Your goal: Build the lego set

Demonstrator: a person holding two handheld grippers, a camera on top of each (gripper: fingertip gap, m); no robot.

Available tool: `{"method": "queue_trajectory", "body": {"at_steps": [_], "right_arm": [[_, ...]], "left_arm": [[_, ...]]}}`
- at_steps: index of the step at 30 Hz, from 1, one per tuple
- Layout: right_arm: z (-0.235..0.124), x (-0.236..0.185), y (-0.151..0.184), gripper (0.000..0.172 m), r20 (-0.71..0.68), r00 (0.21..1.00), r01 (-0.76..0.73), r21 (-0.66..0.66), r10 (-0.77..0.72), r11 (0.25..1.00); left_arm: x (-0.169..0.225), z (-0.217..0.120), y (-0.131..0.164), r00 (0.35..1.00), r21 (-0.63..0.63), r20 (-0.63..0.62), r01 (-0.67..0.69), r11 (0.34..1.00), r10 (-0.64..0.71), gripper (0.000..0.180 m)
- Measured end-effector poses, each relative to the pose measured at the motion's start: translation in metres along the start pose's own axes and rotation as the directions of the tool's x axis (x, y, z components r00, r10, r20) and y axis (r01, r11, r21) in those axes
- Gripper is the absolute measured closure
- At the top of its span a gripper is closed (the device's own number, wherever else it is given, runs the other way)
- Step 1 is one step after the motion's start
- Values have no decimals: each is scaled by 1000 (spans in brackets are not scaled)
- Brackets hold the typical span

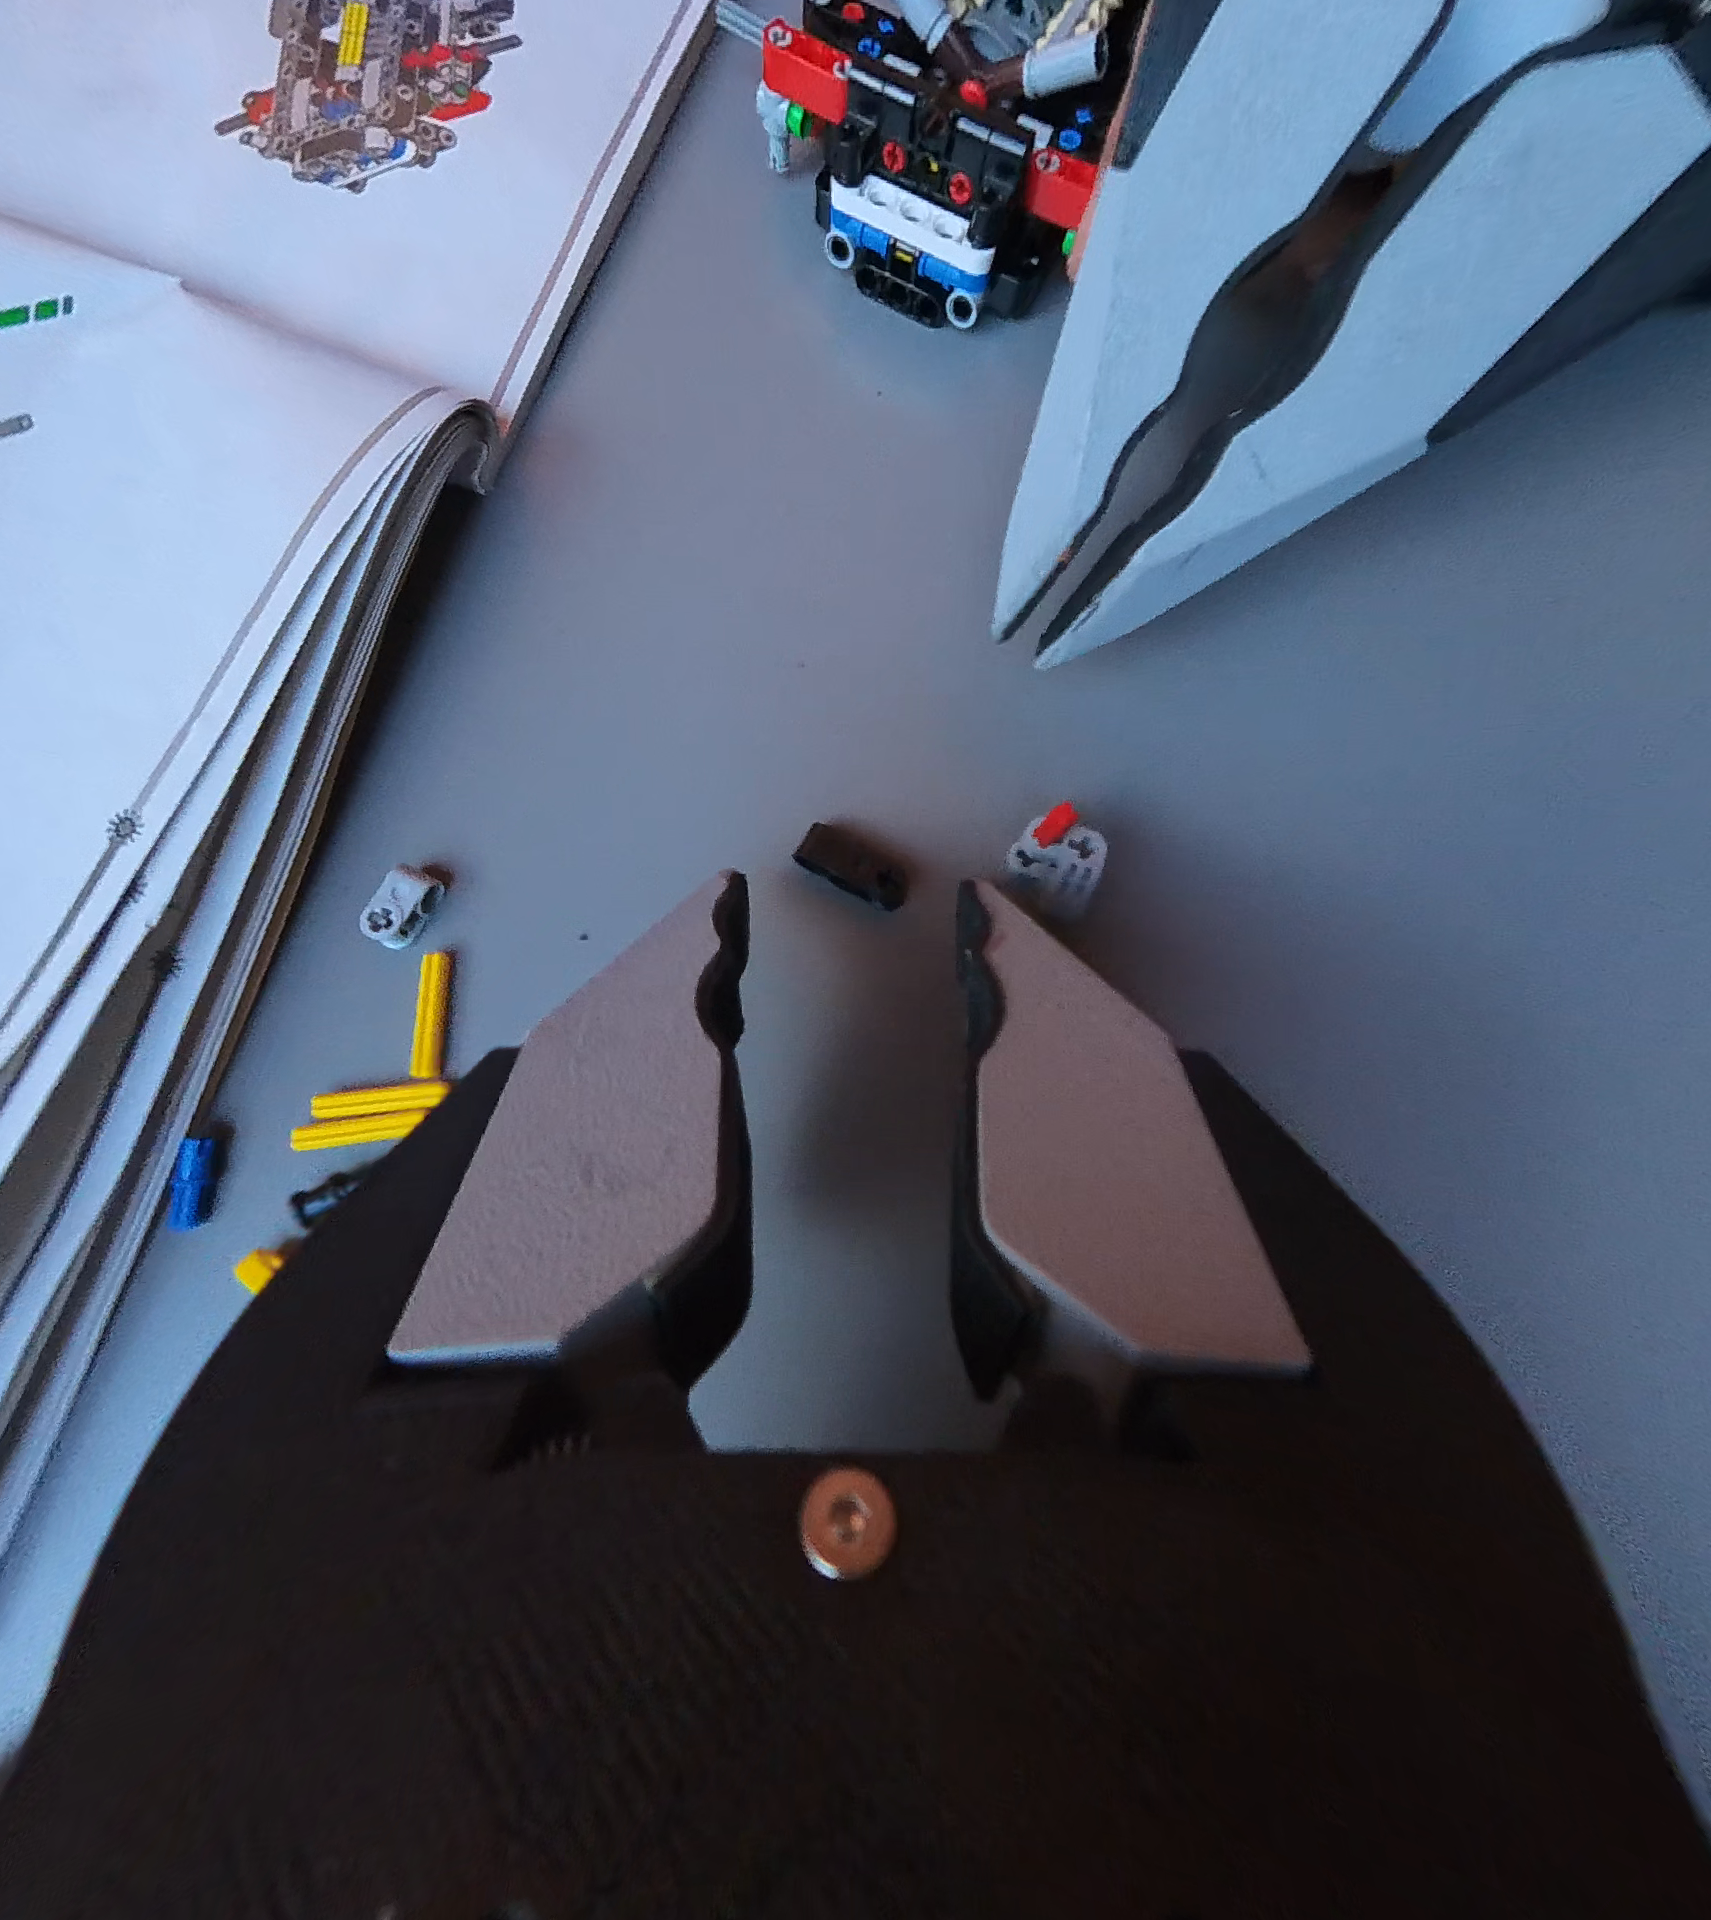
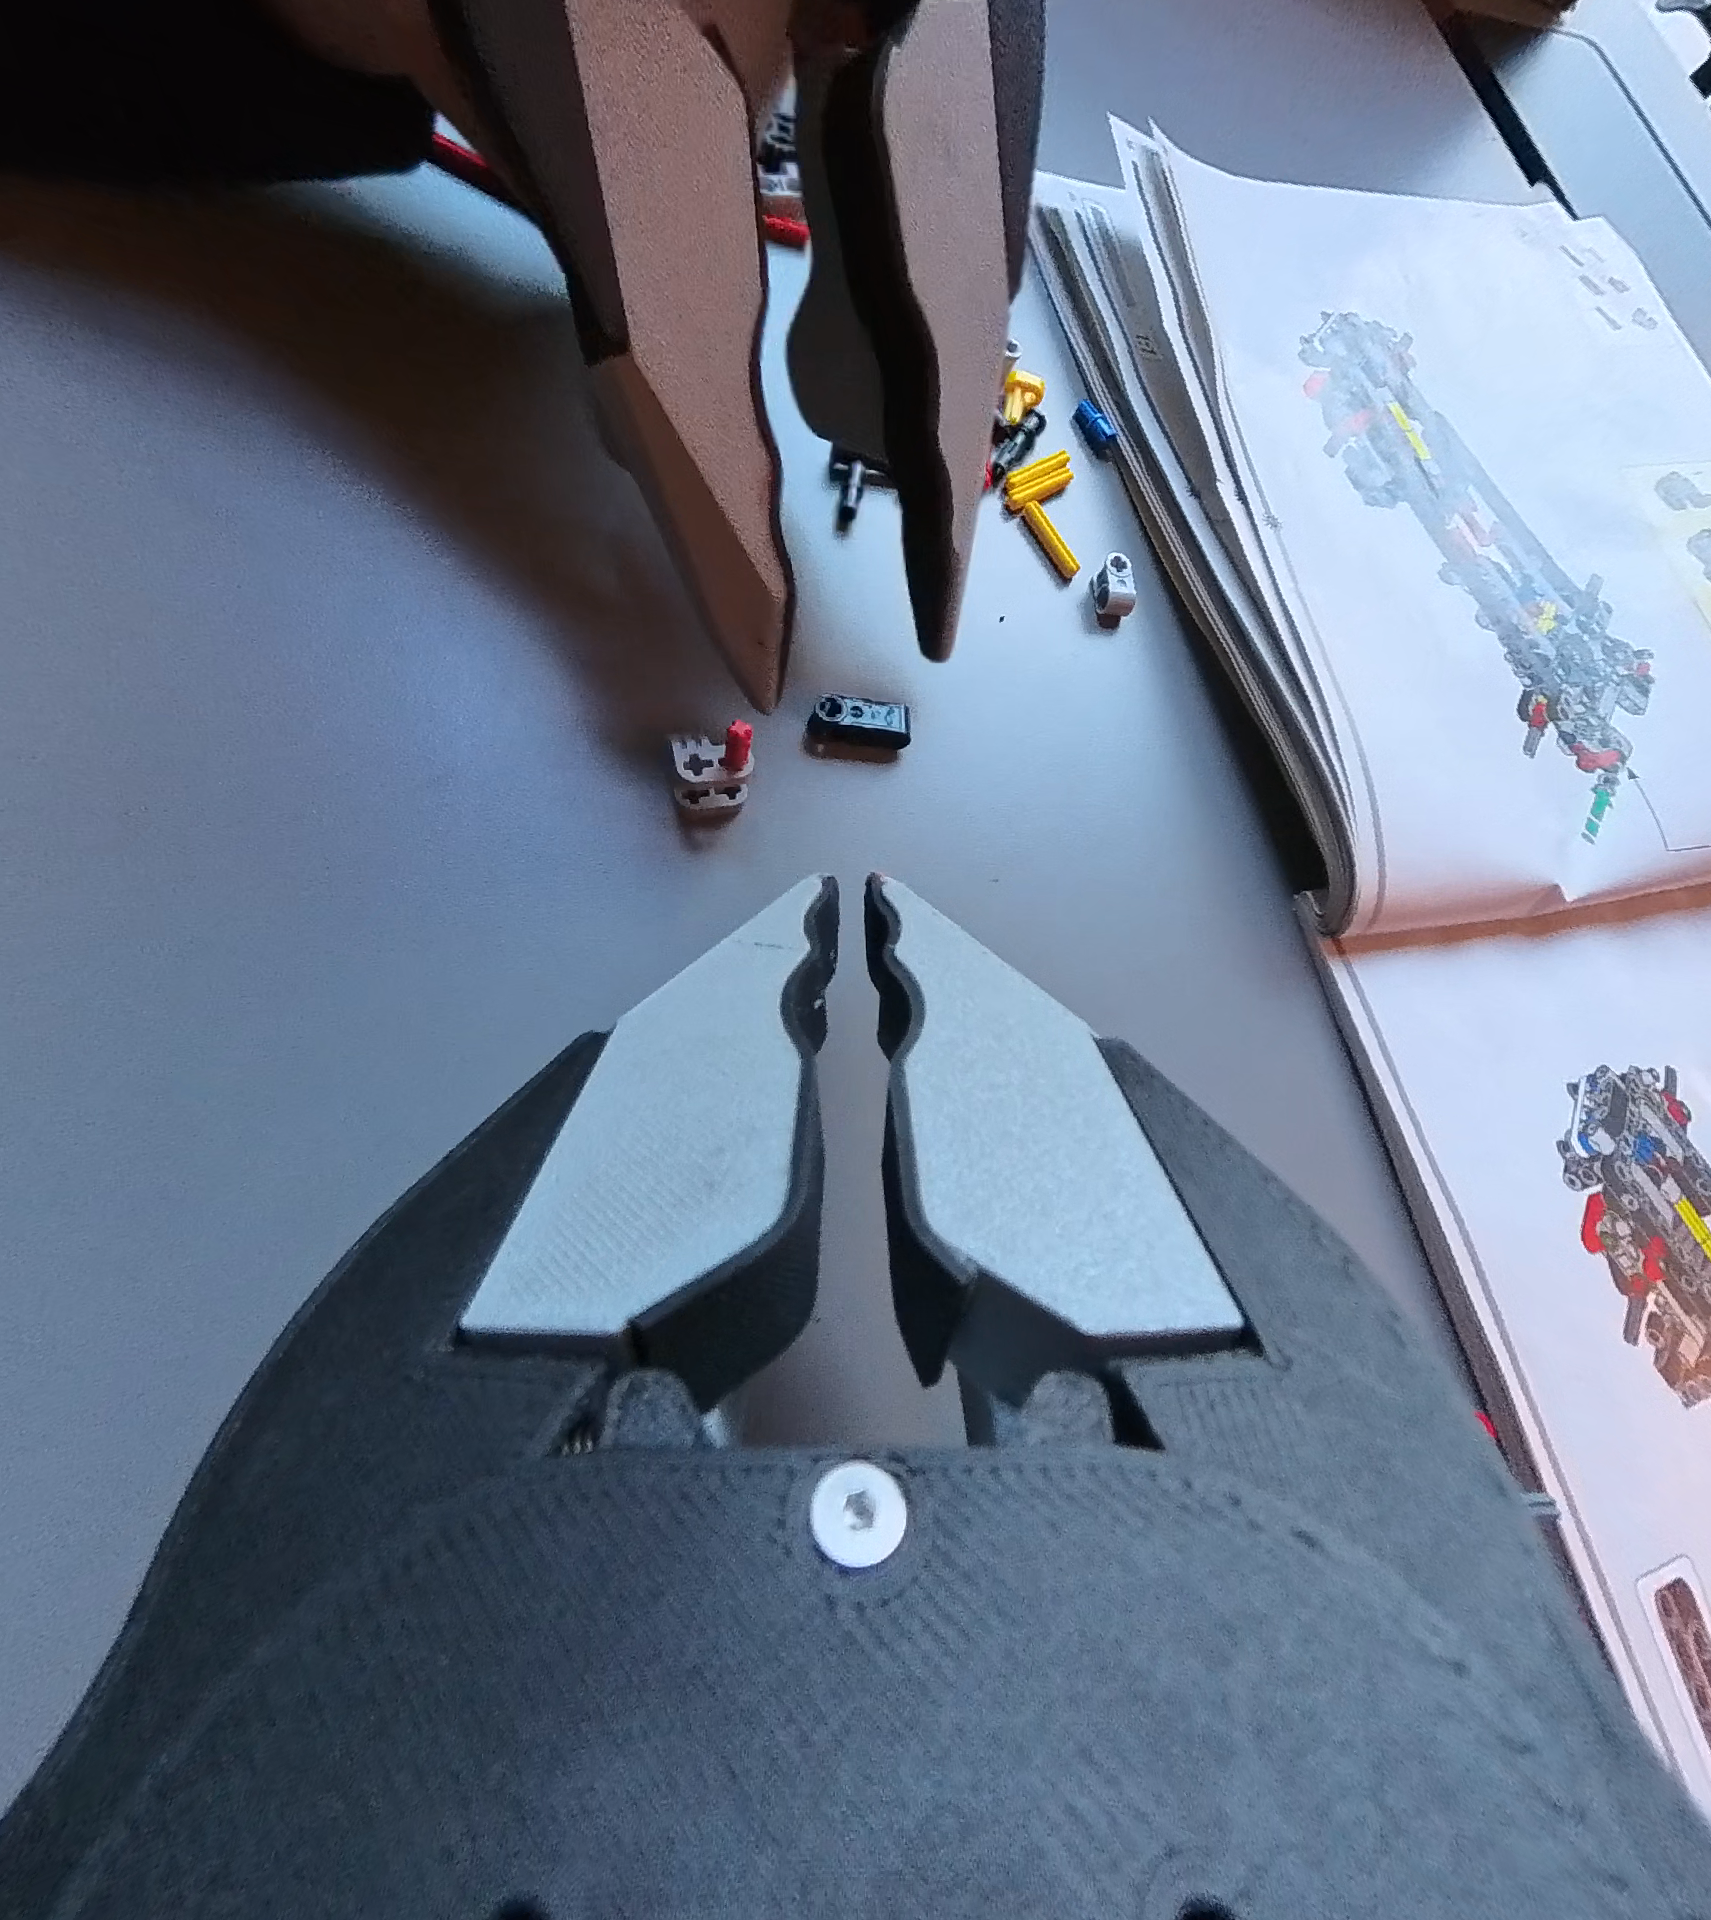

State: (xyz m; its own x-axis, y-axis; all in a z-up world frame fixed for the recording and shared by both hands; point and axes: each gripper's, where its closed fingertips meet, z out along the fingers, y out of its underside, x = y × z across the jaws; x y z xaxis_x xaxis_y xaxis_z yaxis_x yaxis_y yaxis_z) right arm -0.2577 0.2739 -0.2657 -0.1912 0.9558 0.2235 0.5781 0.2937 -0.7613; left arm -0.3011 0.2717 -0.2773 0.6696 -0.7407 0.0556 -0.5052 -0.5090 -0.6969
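On the grey table (image 2: 207, 623) my two grippers face each other over a scatter of small building-toy parts. Largest in sight is the open instruction booklet (image 2: 1516, 582), lying along the table's edge; its pages run out of both views, so I see only part of it. Beyond it, in the left wrist view, a half-built toy vehicle (image 1: 934, 187) stands at the top, cut off by the frame and partly hidden behind my right gripper.

My left gripper (image 1: 853, 896) has its fingers spread wide with nothing between them but bare table. A small black piece (image 1: 849, 864) lies flat just past the fingertips, roughly in line with the gap and touching neither finger. Just beside the right fingertip sits a small grey block with a red peg (image 1: 1057, 854) standing up in it; from the right wrist view the fingertip comes down right next to it, and I cannot tell whether they touch.

My right gripper (image 2: 851, 891) is nearly clenched, only a thin slit between the pads, and it holds nothing; the black piece and grey block lie a little ahead of it.

Off to the side lie yellow rods (image 1: 383, 1101), a grey connector (image 1: 402, 902) and a blue pin (image 1: 194, 1179). More bits near them are half hidden under the left gripper's body and too blurred to name.
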Motion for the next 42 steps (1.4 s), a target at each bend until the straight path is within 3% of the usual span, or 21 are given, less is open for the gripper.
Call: {"method": "queue_trajectory", "body": {"at_steps": [11,17,26,42], "right_arm": [[-5,1,-3,172,29,999,-21,56,19,998],[-4,5,-4,172,33,999,-21,85,18,996],[-7,8,-3,172,50,997,-62,108,57,992],[-6,8,4,172,36,999,-38,71,36,997]], "left_arm": [[5,-5,1,970,-22,-105,-223,975,219,144],[-3,-1,8,956,-32,-25,-292,956,291,145],[1,3,8,975,16,-107,-194,981,194,144],[0,5,7,979,26,-106,-173,985,175,140]]}}
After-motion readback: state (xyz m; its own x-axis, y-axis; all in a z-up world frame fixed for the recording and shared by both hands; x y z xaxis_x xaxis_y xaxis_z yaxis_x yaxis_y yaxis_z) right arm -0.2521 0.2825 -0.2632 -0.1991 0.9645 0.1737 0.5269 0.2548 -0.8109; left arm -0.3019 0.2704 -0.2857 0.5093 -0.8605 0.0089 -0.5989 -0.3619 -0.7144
